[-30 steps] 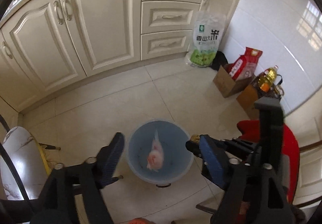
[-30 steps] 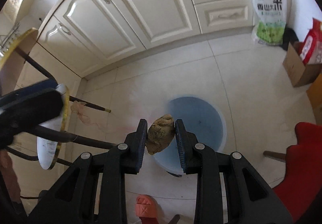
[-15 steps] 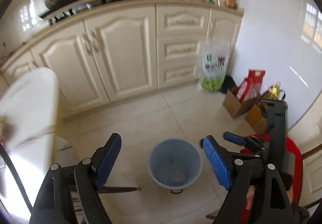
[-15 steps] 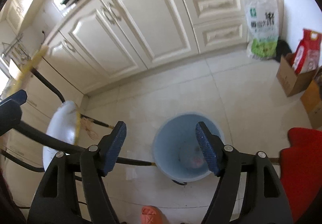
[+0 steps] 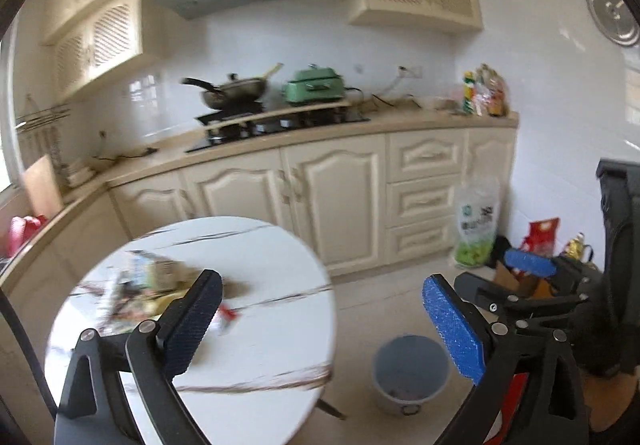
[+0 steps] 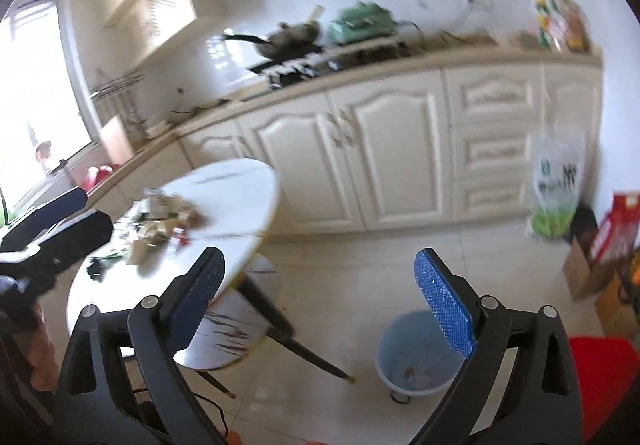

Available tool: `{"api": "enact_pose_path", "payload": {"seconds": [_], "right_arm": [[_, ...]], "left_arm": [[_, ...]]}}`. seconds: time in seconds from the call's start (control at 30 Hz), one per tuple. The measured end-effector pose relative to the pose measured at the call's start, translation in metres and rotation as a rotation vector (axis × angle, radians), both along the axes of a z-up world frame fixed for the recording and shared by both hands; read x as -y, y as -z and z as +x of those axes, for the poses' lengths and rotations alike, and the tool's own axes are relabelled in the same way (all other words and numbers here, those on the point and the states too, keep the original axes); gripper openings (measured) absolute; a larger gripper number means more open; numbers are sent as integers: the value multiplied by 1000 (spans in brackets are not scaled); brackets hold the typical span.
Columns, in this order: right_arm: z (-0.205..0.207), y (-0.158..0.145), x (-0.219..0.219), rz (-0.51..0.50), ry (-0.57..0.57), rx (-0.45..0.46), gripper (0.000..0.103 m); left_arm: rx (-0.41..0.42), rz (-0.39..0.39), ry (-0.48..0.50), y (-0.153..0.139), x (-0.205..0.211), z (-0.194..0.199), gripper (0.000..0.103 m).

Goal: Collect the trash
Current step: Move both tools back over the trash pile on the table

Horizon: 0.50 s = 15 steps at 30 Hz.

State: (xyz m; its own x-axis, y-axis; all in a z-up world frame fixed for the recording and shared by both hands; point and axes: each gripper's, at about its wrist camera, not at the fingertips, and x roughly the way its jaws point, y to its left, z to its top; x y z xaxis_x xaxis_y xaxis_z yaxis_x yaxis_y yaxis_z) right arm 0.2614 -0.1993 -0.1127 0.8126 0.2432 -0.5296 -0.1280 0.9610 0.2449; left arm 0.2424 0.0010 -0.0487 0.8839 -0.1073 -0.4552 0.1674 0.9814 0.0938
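L gripper: jaws wide apart, just been opening further, nothing btwn pads. Hangs over the near edge of the table.
R gripper: jaws wide apart, just been opening, nothing btwn pads. Sits btwn table edge and bin, out over the floor.
trash pile: blurred heap of wrappers/paper scraps on the round white marble-look table, left part of the top. Single items too smeared to name. In R view same pile lies far-left of the gripper, on the table.
red scrap: small piece lying apart from the heap, just right of L gripper's left pad. Looks like the closest pick.
bin: blue-grey bucket on the floor, right of the table, low in frame; a few bits already inside. R view: bin near-right, just below R gripper's right pad.
key relation: trash is ahead and left of both grippers, bin is right and below. L gripper is nearer the pile, about lined up w/ it; R gripper is nearer the bin and has to cross the table edge to reach.
pile axis: can't tell, motion blur.
next (guess): L goes fwd-left and down onto the pile or red scrap; R follows from the right.
risk: loose light scraps, pinch may skid them off the edge.
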Motion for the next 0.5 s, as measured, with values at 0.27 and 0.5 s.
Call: {"api": "enact_pose_path", "payload": {"seconds": [0.27, 0.5], "right_arm": [[20, -23, -111, -75, -159, -1, 101], [62, -9, -171, -153, -254, -63, 101]], "left_arm": [[-6, -54, -166, 24, -80, -38, 101], [-115, -61, -283, 64, -135, -25, 102]]}}
